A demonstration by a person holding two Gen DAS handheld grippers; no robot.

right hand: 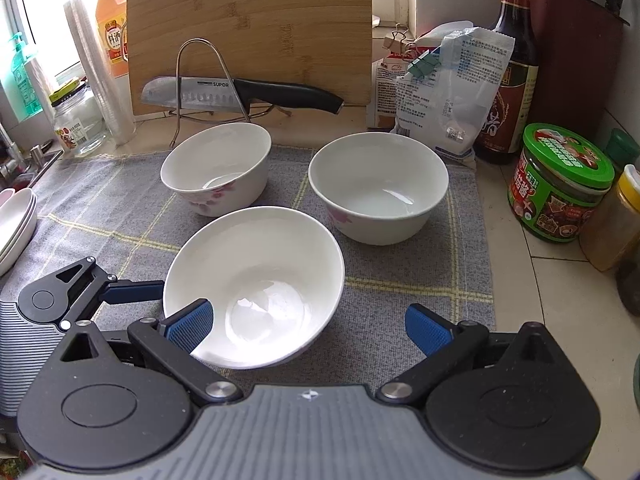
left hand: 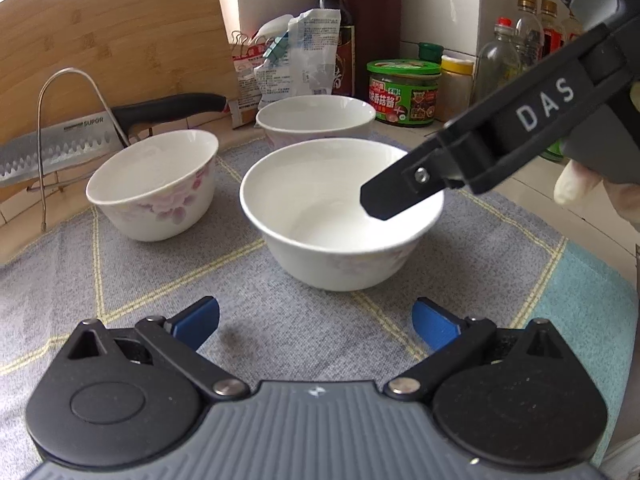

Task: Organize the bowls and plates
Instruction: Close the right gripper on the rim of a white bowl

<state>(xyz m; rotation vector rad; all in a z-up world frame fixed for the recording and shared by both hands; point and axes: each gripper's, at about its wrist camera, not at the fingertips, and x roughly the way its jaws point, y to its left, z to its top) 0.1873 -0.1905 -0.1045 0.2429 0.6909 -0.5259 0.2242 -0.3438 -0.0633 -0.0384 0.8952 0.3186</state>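
The right gripper [right hand: 308,326] is spread wide over the near bowl [right hand: 256,280], its left finger inside the rim and its right finger outside, gripping nothing. The left gripper [left hand: 316,322] hovers released just before that bowl. All three bowls sit on the grey mat [right hand: 420,280]: left bowl [right hand: 216,168], right bowl [right hand: 378,186] behind. Stacked plates [right hand: 14,220] lie at the mat's left edge.

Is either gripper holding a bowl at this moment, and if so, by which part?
Nothing is held. The right gripper is open, one finger inside the nearest bowl, not clamped on its rim. The left gripper is open, short of the bowl.
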